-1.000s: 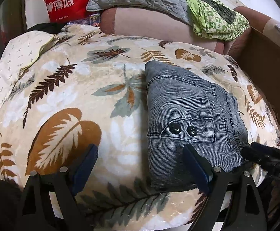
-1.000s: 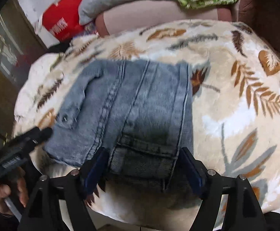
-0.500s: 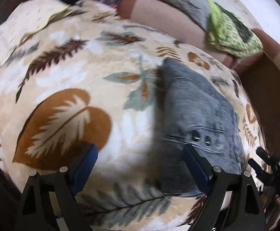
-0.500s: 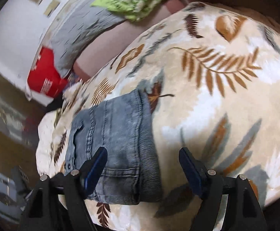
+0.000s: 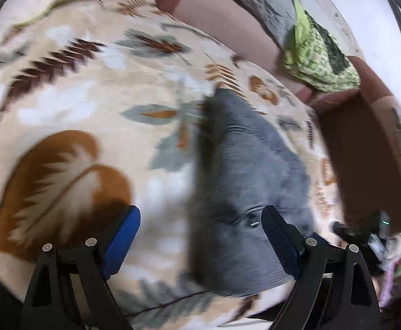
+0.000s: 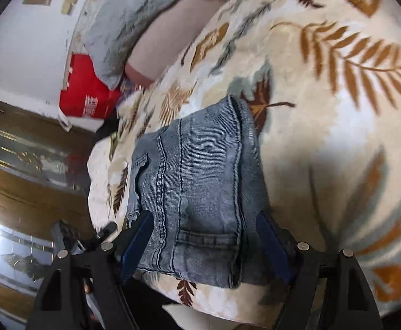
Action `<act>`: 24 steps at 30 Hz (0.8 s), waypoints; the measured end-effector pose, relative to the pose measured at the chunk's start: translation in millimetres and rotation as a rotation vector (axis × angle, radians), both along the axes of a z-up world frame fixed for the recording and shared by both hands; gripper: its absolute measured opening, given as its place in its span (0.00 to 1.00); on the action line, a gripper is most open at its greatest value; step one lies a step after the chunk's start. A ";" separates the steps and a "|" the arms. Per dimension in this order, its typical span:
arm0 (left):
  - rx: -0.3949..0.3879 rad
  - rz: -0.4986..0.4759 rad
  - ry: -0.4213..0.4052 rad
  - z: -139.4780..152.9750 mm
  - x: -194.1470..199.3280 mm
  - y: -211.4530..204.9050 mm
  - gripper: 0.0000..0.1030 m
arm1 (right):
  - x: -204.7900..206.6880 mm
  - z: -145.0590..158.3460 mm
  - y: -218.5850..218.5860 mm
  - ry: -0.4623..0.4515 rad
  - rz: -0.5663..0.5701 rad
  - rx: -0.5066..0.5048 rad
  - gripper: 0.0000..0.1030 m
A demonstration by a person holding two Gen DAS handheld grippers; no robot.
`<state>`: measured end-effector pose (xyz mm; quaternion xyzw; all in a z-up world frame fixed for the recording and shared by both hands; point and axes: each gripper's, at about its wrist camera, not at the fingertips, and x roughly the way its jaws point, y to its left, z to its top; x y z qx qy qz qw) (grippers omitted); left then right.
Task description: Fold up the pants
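Two grippers are seen nearest the cameras, both with jaws spread wide and nothing clamped: the left gripper (image 5: 200,243) is held over the leaf-patterned blanket (image 5: 71,104) with its right-hand pad over the near corner of the folded pants (image 5: 244,181), and the right gripper (image 6: 207,246) straddles the near end of the pants (image 6: 200,181) without pressing them. The grey-blue denim pants are laid as a compact folded bundle on the blanket. Farther back, a green patterned cloth (image 5: 318,63) and a red bag (image 6: 86,96) are seen.
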<state>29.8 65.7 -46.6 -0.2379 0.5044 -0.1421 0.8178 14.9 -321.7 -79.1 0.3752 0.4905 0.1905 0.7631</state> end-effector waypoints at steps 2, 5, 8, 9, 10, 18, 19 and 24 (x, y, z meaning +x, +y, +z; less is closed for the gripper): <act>-0.066 -0.055 0.018 0.2 12.7 -9.2 0.87 | 13.1 -1.6 -2.0 0.020 -0.005 -0.032 0.77; -0.178 -0.113 0.087 -9.3 34.0 -21.9 0.87 | 28.3 -10.1 -4.0 0.069 0.003 -0.052 0.77; -0.220 -0.132 0.129 -19.1 44.3 -30.0 0.87 | 34.4 -13.8 -5.2 0.085 0.004 -0.065 0.77; -0.222 -0.133 0.137 -21.1 46.4 -31.8 0.87 | 35.2 -14.2 -5.4 0.083 0.006 -0.054 0.77; -0.229 -0.131 0.155 -25.8 50.7 -34.8 0.87 | 37.2 -15.4 -4.8 0.082 0.009 -0.045 0.77; -0.282 -0.156 0.190 -36.8 67.7 -44.5 0.86 | 49.6 -30.1 7.0 0.084 0.049 0.010 0.78; -0.286 -0.151 0.189 -37.1 68.4 -43.3 0.82 | 50.0 -31.1 6.8 0.082 0.046 0.018 0.77; -0.192 -0.145 0.179 -38.3 68.5 -44.2 0.47 | 47.2 -34.2 5.8 0.092 0.053 -0.064 0.40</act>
